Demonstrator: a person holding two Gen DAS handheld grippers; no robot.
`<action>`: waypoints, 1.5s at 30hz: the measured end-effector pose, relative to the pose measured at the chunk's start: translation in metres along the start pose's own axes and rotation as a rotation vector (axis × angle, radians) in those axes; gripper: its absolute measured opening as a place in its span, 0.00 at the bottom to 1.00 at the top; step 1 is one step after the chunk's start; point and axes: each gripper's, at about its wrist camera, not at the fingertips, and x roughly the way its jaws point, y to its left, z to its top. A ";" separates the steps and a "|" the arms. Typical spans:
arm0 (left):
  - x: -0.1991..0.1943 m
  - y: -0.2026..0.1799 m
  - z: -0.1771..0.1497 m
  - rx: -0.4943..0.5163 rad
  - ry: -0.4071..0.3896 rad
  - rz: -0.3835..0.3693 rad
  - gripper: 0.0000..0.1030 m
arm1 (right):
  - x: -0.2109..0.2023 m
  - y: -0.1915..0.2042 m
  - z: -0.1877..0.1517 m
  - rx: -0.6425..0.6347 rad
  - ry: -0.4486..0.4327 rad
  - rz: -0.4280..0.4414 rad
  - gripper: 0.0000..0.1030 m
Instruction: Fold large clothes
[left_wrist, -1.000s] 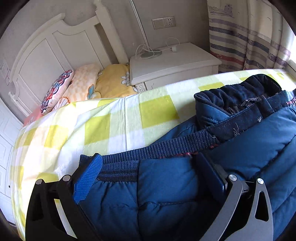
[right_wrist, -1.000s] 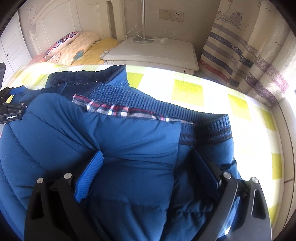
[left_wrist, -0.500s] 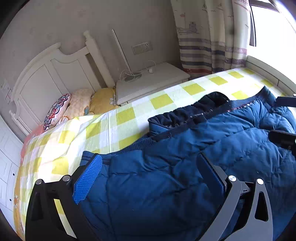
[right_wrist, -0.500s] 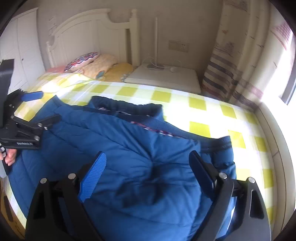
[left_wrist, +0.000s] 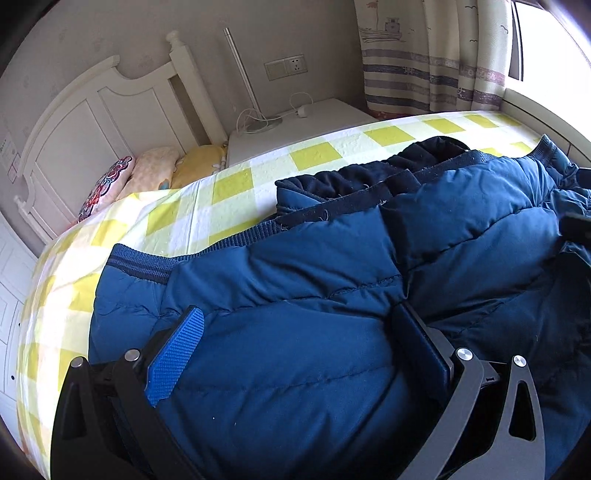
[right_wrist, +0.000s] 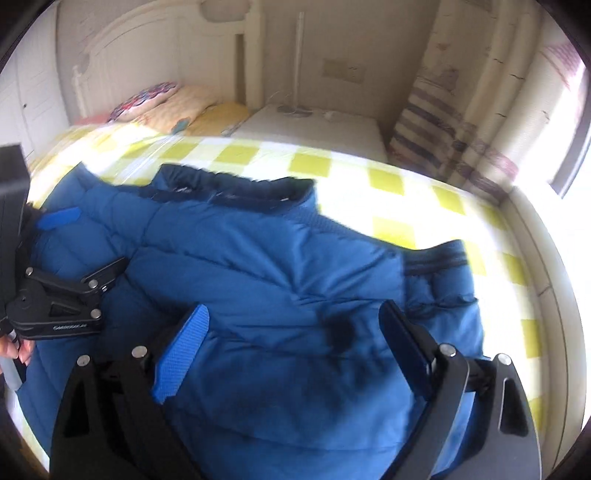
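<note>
You've pulled both claws up and back — the blue jacket (left_wrist: 314, 295) now lies folded on the checked bed sheet (left_wrist: 229, 184), plaid lining covered. Left gripper (left_wrist: 295, 354) and right gripper (right_wrist: 295, 343) gape wide, holding nothing — fold looks done.

You face a bed (left_wrist: 236, 184) spread with a yellow-and-white checked sheet, its white headboard (left_wrist: 92, 122) against a beige wall. Patterned pillows (left_wrist: 147, 177) lie beside a white nightstand (left_wrist: 325, 114). Striped curtains (left_wrist: 424, 55) hang at your right, where daylight pours through the window (left_wrist: 543, 44).
</note>
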 end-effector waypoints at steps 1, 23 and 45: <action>0.000 0.000 0.000 -0.003 0.000 -0.002 0.96 | 0.006 -0.016 -0.002 0.037 0.026 -0.032 0.89; 0.017 0.118 -0.008 -0.297 0.060 -0.007 0.96 | 0.061 -0.045 -0.006 0.105 0.101 0.072 0.98; -0.084 0.031 0.006 -0.106 -0.090 0.051 0.96 | -0.041 0.070 -0.011 -0.219 -0.062 0.090 0.97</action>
